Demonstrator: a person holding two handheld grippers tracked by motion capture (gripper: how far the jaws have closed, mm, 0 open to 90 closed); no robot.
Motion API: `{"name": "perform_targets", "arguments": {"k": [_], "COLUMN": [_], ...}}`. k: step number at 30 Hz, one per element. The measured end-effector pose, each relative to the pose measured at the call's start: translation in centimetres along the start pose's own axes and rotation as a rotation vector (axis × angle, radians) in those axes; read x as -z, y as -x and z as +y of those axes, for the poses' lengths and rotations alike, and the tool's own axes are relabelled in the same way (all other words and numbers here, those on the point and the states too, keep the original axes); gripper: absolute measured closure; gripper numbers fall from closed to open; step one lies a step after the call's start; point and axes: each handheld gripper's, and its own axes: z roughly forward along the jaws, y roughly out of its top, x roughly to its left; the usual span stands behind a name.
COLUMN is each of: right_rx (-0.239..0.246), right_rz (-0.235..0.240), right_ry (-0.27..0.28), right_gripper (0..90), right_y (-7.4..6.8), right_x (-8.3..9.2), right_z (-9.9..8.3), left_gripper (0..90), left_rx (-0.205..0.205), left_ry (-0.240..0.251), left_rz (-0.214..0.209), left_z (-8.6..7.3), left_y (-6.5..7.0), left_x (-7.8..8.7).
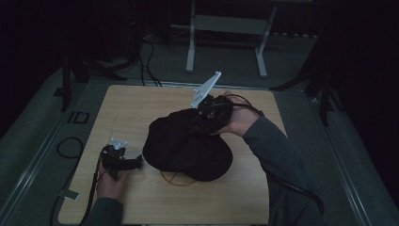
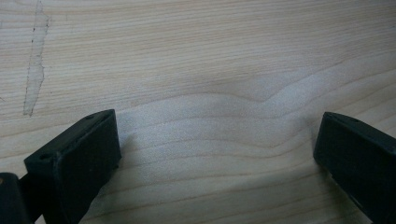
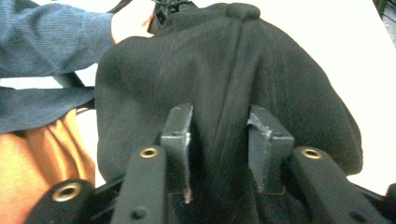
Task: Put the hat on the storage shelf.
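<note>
R tool (image 3: 219, 140) sits w/ jaws part-open astride a fold of the black cap (image 3: 261, 70); fabric between them, but can't tell if pads press it. Cap lies mid tabletop (image 1: 141, 101), dome up, over a thin ring mark. L tool (image 2: 217, 154) is released, jaws wide, nothing between, low over bare wood near the cap's left edge.
</note>
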Motion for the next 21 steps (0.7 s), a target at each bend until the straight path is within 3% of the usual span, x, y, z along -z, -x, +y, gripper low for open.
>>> {"name": "perform_targets", "arguments": {"k": [14,21], "right_rx": [-0.008,-0.041], "right_rz": [-0.028,-0.033], "right_ry": [0.010,0.027], "right_gripper": [40.1,38.1], "right_y": [-0.11,0.03], "right_x": [-0.30,0.35], "right_z": [0.31,-0.06], "left_gripper": [0.1,0.1], "left_rx": [0.000,0.002], "left_ry": [0.000,0.002], "left_rz": [0.000,0.000], "left_z": [0.00,0.00], "left_y": [0.00,0.01], "left_x": [0.00,-0.01]}}
